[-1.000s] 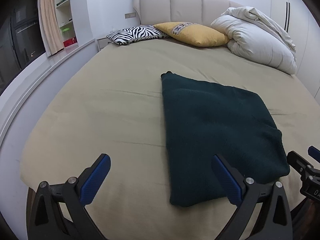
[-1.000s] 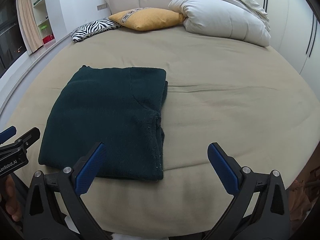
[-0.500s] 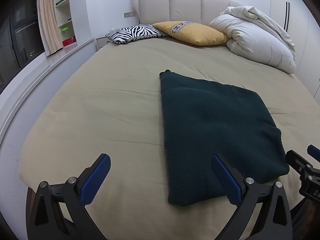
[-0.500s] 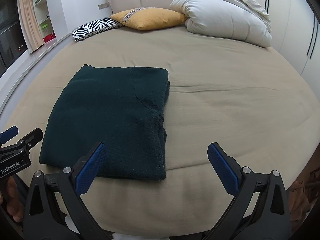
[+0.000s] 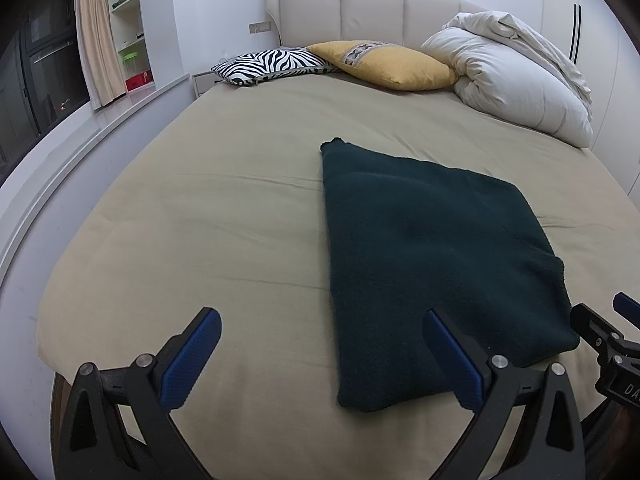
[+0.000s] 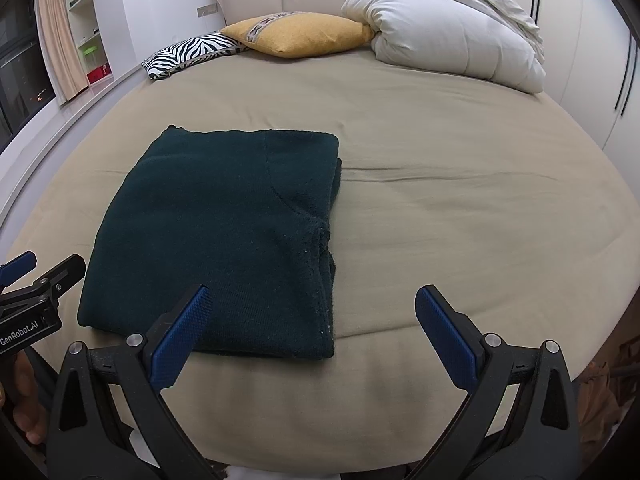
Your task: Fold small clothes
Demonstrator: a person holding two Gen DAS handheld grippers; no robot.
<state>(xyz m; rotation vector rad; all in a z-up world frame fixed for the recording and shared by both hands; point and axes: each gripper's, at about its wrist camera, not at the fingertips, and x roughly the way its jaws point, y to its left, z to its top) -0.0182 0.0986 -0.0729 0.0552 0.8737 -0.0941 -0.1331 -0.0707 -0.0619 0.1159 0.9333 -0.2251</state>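
Dark green garment (image 6: 224, 232) lying folded ahead of both tools; left tool (image 5: 320, 356) and right tool (image 6: 308, 332) hanging spread wide, gripping nothing; fold looking complete.

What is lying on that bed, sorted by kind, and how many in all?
Folded dark green garment: 1
Pillows: 2, the zebra-striped pillow and the yellow pillow
White duvet, bundled: 1
Total: 4

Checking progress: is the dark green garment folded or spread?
Folded: the dark green garment lies as a compact rectangle, with stacked layers showing along its right edge.
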